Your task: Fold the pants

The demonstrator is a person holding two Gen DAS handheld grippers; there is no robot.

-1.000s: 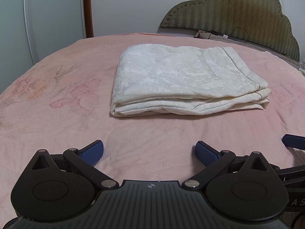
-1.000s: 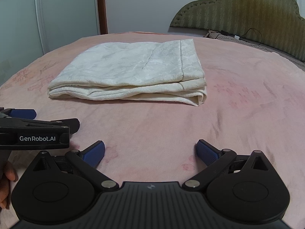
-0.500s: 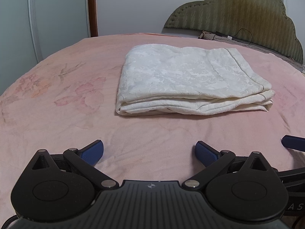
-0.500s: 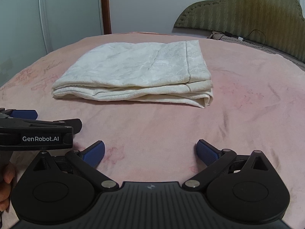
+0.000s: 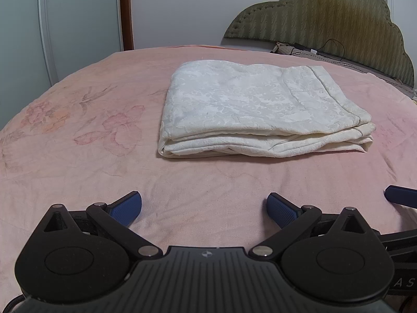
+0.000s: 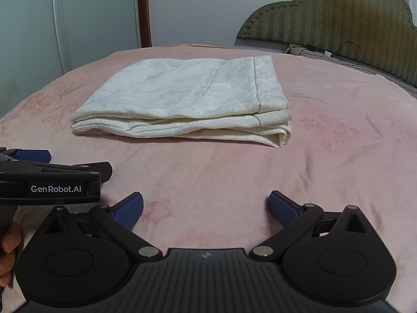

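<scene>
Cream pants (image 5: 258,112) folded in a flat stack on pink bed (image 5: 78,143), left gripper (image 5: 204,206) released, right gripper (image 6: 206,206) released, both well short of the pants

Our bed and its load

We see the bed (image 5: 78,135), spread with a pink floral blanket, carrying the cream pants (image 5: 255,112) folded into a flat stack mid-surface.
</scene>
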